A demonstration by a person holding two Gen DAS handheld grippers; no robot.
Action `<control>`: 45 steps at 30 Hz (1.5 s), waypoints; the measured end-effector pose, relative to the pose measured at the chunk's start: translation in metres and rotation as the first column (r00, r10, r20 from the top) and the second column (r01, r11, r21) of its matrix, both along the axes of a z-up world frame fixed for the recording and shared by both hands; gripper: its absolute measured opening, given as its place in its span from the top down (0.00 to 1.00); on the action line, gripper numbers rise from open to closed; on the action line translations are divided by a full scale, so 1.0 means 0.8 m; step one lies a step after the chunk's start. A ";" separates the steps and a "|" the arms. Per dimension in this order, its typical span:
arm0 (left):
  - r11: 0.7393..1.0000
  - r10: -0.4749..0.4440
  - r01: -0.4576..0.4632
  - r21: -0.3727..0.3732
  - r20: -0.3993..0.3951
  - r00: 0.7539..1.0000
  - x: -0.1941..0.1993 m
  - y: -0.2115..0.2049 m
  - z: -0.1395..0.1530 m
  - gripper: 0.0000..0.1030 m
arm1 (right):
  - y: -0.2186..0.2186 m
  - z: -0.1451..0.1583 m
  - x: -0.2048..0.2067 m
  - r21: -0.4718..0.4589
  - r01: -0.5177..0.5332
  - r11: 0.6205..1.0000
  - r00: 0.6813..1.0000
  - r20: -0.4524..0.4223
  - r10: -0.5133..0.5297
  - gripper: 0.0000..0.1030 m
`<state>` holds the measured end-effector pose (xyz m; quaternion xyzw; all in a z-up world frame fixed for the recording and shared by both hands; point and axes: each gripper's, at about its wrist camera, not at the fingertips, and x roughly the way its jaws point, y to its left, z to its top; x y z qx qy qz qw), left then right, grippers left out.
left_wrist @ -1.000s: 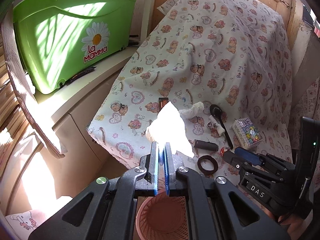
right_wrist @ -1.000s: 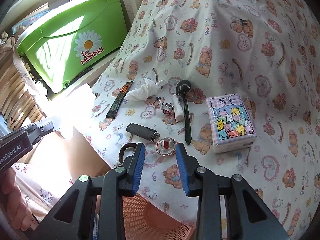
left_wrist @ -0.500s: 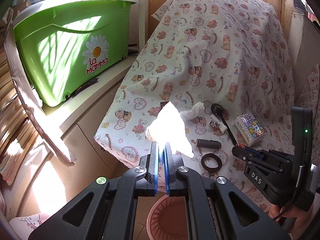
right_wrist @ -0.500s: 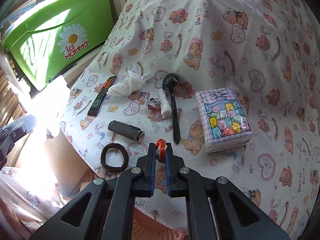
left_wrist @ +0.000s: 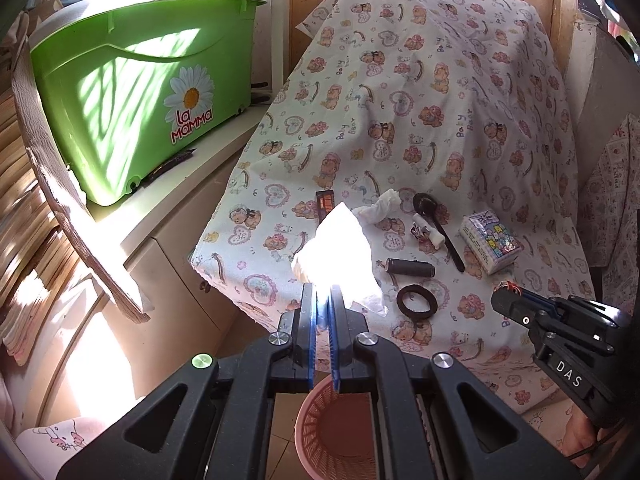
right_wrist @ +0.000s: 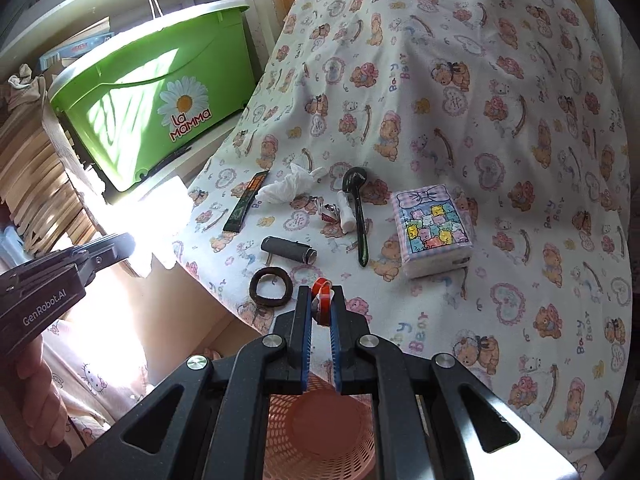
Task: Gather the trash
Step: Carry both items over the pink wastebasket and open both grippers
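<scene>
My left gripper (left_wrist: 322, 296) is shut on a white tissue (left_wrist: 340, 252) that glares in the sun, held above a pink mesh basket (left_wrist: 332, 432) on the floor. My right gripper (right_wrist: 321, 308) is shut on a small red and clear wrapper (right_wrist: 321, 286), lifted just off the bear-print cloth (right_wrist: 480, 120) near its front edge, with the basket (right_wrist: 320, 432) below it. In the left wrist view the right gripper (left_wrist: 508, 292) shows at the right with red at its tip. On the cloth lie a crumpled tissue (right_wrist: 290, 188) and a small wrapper (right_wrist: 330, 212).
Also on the cloth: a black spoon (right_wrist: 358, 208), a tissue pack (right_wrist: 434, 232), a dark roll (right_wrist: 288, 249), a black ring (right_wrist: 271, 286), a dark strip (right_wrist: 246, 206). A green tub (right_wrist: 140, 112) stands on the cabinet at the left. A hand (right_wrist: 36, 400) holds the left gripper.
My right gripper closed on the red wrapper and drew it back off the cloth toward the front edge. My left gripper kept hold of the tissue over the basket.
</scene>
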<state>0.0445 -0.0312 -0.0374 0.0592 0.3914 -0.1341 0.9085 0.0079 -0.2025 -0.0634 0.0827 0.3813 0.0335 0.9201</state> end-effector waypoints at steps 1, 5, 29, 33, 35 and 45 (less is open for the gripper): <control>0.999 0.003 -0.003 0.032 0.013 1.000 -0.003 -0.002 -0.001 0.95 | 0.003 0.002 -0.004 -0.004 -0.008 1.000 1.000 0.007 0.008 0.91; 0.998 0.005 -0.004 0.061 -0.013 1.000 -0.007 0.003 -0.005 0.95 | 0.014 0.007 -0.017 -0.010 -0.030 0.999 0.999 0.015 0.030 0.91; 0.998 -0.046 0.064 0.009 -0.589 0.807 0.003 -0.008 -0.137 0.95 | 0.055 -0.050 -0.037 -0.055 -0.124 0.991 0.976 -0.190 0.111 0.91; 0.997 -0.036 0.076 0.034 -0.644 0.764 0.000 -0.017 -0.166 0.95 | 0.059 -0.073 -0.030 -0.036 -0.118 0.992 0.964 -0.244 0.106 0.91; 0.996 -0.022 0.074 0.048 -0.669 0.743 0.000 -0.022 -0.181 0.95 | 0.062 -0.086 -0.025 -0.042 -0.110 0.993 0.960 -0.265 0.095 0.91; 0.994 0.051 0.039 0.101 -0.754 0.655 0.013 -0.023 -0.244 0.95 | 0.078 -0.160 -0.010 -0.088 -0.110 0.990 0.916 -0.396 0.066 0.91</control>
